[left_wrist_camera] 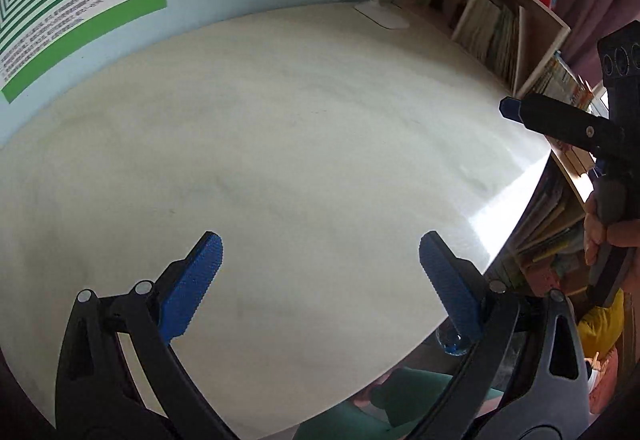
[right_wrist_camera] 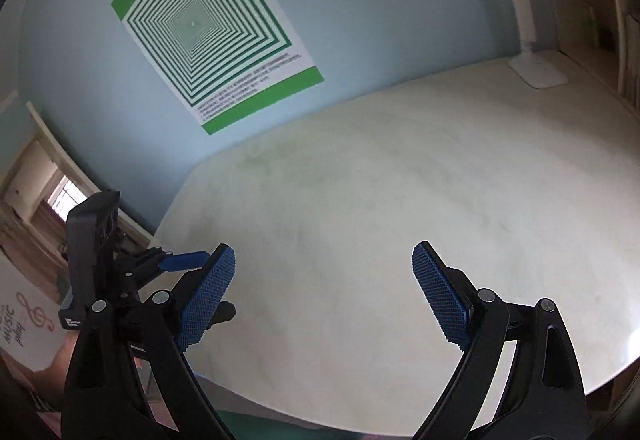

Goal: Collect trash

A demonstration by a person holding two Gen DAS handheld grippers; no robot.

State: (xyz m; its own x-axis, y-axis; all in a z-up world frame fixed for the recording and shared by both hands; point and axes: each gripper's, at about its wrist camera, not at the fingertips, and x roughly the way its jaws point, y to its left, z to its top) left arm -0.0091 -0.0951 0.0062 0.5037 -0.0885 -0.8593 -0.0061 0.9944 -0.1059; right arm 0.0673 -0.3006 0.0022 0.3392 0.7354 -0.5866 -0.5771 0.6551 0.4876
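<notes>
Two handheld grippers hover over a pale cream table (left_wrist_camera: pixel 304 128) set against a light blue wall; each is seen from its own wrist camera, looking forward along its fingers.

The left gripper (left_wrist_camera: pixel 320 280) has its two blue ribbed pads spread wide, released, with nothing between them; only bare tabletop lies ahead of the jaws. Just below the tip-side of its right-hand finger, at the table's near edge, a small clear object with a blue part (left_wrist_camera: pixel 452 342) peeks out, largely hidden by the finger; it may be a piece of trash, though what it is cannot be told. Far ahead and to the right of the jaws stands the white base of a desk lamp (left_wrist_camera: pixel 384 14); beyond it a wooden bookshelf (left_wrist_camera: pixel 500 20) holds books.

The right gripper (right_wrist_camera: pixel 324 288) is likewise released, pads well apart and empty; no trash shows on the tabletop ahead of its jaws. Ahead and to the left of them a green-and-white poster of nested squares (right_wrist_camera: pixel 212 24) hangs on the wall; the lamp base sits far ahead to the right. Each gripper appears at the edge of the other's view; a hand (left_wrist_camera: pixel 600 236) grips the right one's handle.
</notes>
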